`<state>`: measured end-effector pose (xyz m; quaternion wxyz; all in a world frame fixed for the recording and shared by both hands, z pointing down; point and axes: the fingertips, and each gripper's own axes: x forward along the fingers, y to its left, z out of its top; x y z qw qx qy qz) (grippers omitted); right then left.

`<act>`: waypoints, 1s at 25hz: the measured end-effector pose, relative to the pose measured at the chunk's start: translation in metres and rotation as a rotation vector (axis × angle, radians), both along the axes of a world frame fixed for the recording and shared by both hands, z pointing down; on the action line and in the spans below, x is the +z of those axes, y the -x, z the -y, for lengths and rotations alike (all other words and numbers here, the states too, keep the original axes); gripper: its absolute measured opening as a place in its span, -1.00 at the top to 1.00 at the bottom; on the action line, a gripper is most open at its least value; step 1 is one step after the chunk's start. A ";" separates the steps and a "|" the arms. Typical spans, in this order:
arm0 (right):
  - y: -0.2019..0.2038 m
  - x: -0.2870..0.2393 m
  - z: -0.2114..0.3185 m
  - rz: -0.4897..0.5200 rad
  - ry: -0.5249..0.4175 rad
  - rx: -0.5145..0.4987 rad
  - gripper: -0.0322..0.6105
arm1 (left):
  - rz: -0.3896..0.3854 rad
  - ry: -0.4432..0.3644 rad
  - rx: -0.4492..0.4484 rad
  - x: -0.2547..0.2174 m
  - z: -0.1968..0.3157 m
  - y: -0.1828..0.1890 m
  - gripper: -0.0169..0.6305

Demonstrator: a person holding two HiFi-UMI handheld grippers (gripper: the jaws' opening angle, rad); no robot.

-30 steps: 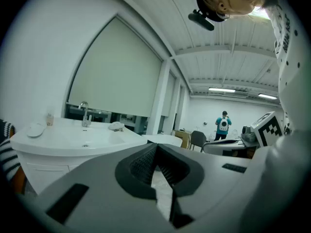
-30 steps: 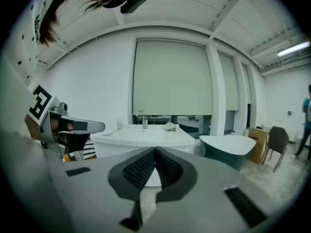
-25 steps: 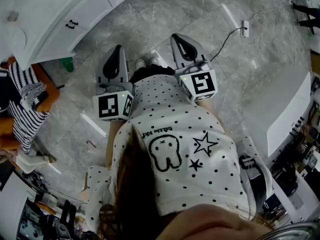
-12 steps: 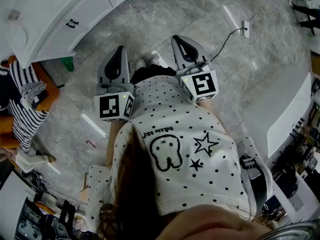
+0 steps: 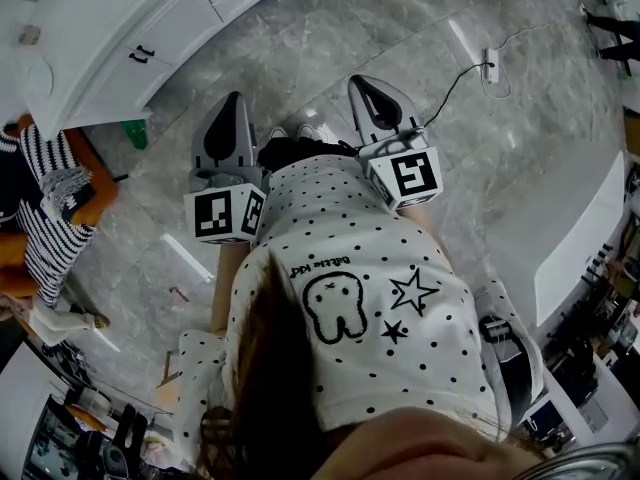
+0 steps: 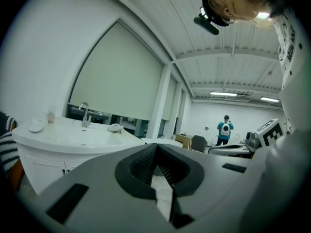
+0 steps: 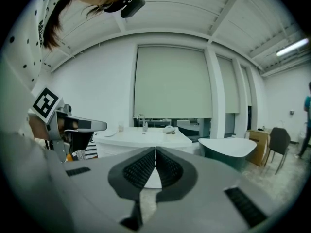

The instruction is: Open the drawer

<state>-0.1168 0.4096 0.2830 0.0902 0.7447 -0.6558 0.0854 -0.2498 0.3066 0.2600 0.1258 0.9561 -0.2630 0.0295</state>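
Change over last second: small. My left gripper and right gripper drifted a little in head view, floor slid slightly beneath. Both clenched, jaws together, nothing between. Drawer sits in white vanity cabinet at upper left of frame, well apart from both tips. Judgement: still approaching, no contact with dark handle, opening not begun.

Counts: two grippers, one vanity, one tap, two shoes, one power strip.
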 end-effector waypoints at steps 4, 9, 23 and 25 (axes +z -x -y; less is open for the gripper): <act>-0.016 0.005 -0.010 0.010 -0.008 0.007 0.86 | -0.002 -0.004 -0.022 0.002 0.001 -0.009 0.94; -0.031 0.008 -0.016 0.013 0.005 0.020 0.86 | 0.004 0.005 -0.036 0.003 0.004 -0.019 0.94; -0.077 0.028 0.062 0.103 0.060 0.013 0.86 | 0.039 0.070 -0.039 0.018 0.083 -0.072 0.94; -0.086 0.026 0.087 0.112 0.051 0.007 0.86 | 0.035 0.079 -0.043 0.019 0.103 -0.082 0.94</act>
